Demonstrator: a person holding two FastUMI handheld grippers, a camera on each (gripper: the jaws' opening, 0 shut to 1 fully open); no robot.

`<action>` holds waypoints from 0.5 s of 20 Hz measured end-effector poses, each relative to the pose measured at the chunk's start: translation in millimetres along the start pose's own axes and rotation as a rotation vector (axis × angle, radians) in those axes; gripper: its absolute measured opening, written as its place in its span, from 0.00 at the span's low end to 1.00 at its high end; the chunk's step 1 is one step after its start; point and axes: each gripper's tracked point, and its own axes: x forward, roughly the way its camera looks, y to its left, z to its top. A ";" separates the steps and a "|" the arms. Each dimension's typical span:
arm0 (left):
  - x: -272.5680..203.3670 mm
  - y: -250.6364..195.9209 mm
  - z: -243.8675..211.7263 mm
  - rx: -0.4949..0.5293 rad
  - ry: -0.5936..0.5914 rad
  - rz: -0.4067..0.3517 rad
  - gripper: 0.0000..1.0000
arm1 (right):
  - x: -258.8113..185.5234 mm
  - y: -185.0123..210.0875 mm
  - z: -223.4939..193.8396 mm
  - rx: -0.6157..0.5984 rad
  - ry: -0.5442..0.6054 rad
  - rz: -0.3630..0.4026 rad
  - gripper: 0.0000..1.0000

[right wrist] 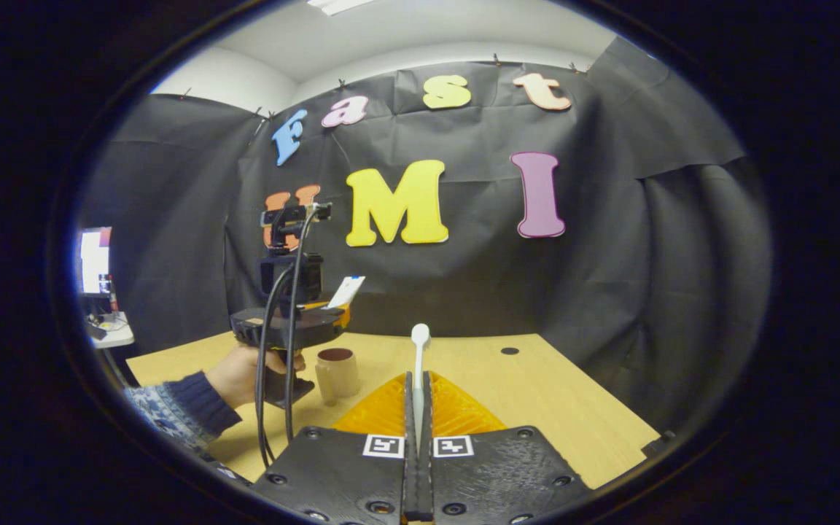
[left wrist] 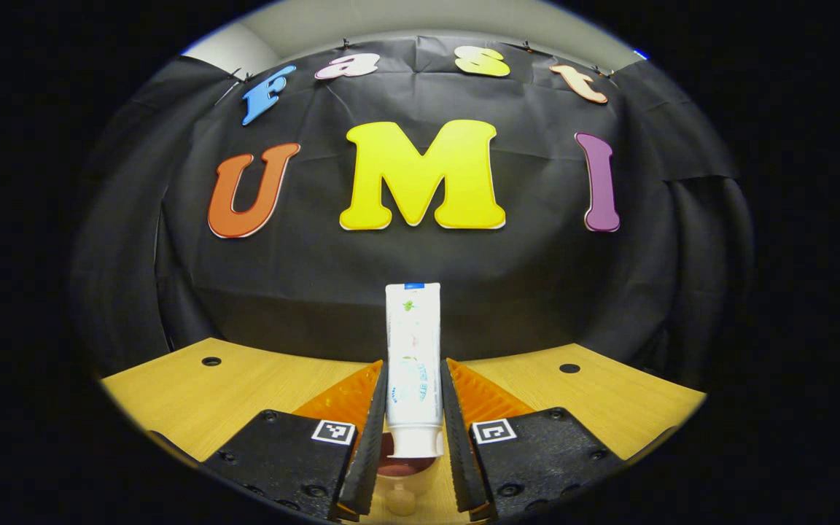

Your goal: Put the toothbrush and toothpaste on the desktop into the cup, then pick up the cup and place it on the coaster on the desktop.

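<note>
My left gripper is shut on a white toothpaste tube, held upright with its cap toward the camera. Just under the cap lies the brown inside of the cup. In the right gripper view the beige cup stands on the wooden desktop, and the left gripper, held by a hand, hovers over it with the toothpaste tube sticking out. My right gripper is shut on a white toothbrush, whose head points up and away, to the right of the cup.
The desktop has round holes at the back left and back right. Black cloth closes the far side. A cable hangs from the left gripper. A lit screen sits on a side table beyond the left edge.
</note>
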 end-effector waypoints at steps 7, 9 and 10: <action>0.5 10.6 -16.0 -0.058 0.030 0.029 0.45 | 5.1 -4.1 -6.6 0.016 0.021 -0.011 0.00; -0.4 12.0 -18.4 -0.046 0.041 0.037 0.46 | 7.2 -1.5 -9.5 0.010 0.031 -0.005 0.00; -0.7 11.1 -17.9 -0.052 0.038 0.031 0.46 | 7.2 -0.6 -9.4 0.007 0.032 -0.002 0.00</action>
